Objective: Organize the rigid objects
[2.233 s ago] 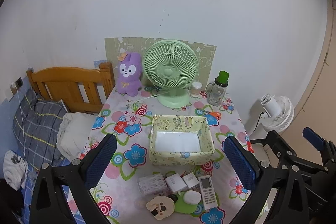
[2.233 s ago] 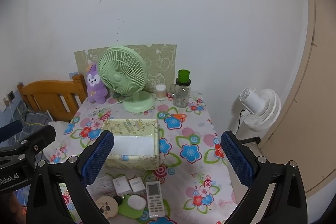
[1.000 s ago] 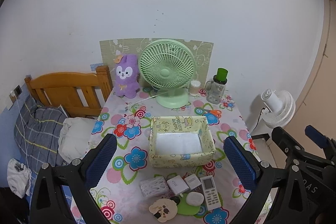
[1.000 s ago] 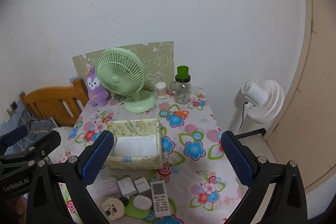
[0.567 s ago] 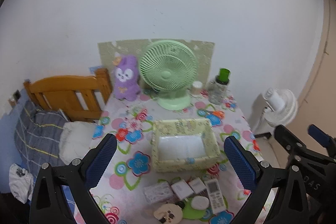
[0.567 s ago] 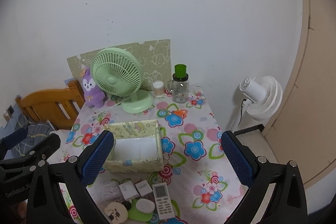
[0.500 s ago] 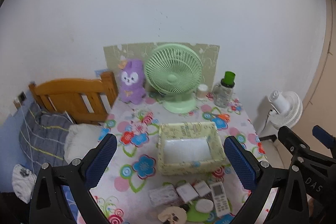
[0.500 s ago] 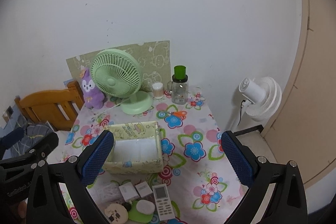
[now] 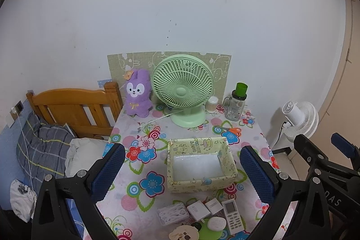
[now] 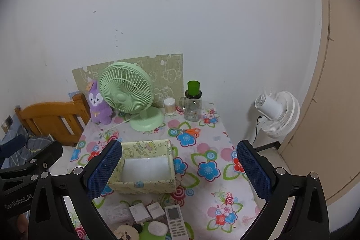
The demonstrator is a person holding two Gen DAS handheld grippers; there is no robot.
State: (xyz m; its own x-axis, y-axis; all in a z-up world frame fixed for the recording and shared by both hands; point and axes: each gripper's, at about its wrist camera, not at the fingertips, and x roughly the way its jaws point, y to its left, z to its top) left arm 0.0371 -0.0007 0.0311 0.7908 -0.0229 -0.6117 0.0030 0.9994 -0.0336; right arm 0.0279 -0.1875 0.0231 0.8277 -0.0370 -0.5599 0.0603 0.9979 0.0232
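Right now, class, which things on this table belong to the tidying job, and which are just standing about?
Job: storage box, remote control, two white chargers, clear case, white pebble-shaped item.

Standing about: green fan, purple plush, bottle, scissors.

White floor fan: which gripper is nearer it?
Right. The right gripper hangs on the white floor fan's side; the left gripper sits farther away, toward the bed.

Fabric box [image 9: 201,169] mid-tabletop [image 9: 144,192]; remote [image 9: 231,216], chargers [image 9: 203,209] along near edge; fan [image 9: 183,89], bottle [image 9: 236,102] at far edge.
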